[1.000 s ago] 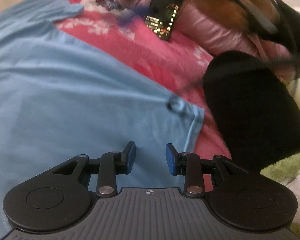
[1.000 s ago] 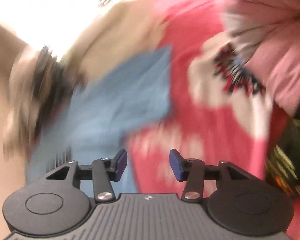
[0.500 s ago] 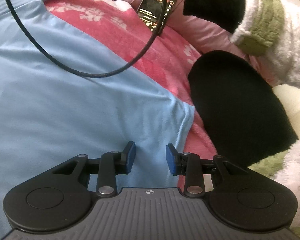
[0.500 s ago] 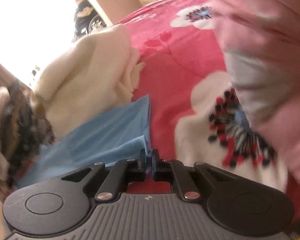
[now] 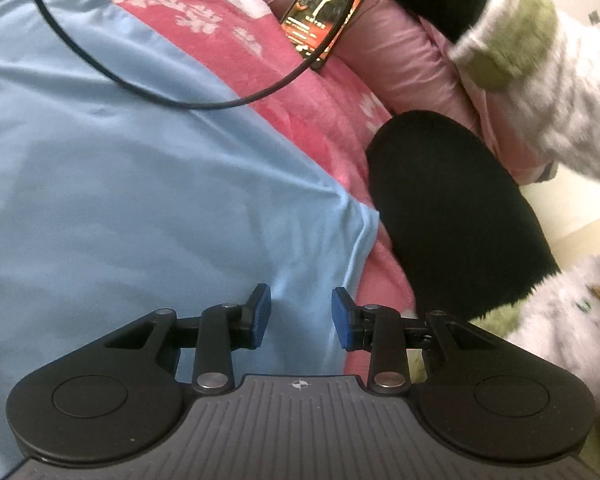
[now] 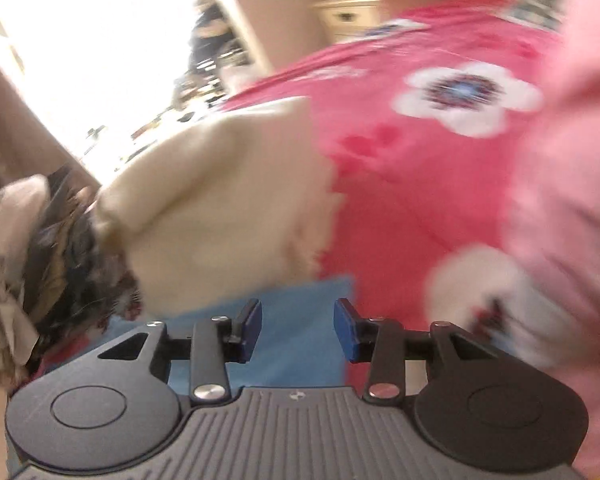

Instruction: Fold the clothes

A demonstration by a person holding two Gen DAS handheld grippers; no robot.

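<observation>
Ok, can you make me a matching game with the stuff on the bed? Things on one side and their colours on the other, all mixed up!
Things:
1. shirt spread out flat
2. blanket under it
3. cable looping across
4. heap of cloth beyond the shirt, in the right wrist view

Colours:
A. black
B. cream
C. light blue
D. pink-red with white flowers

Right pairs: 1-C, 2-D, 3-A, 4-B
</observation>
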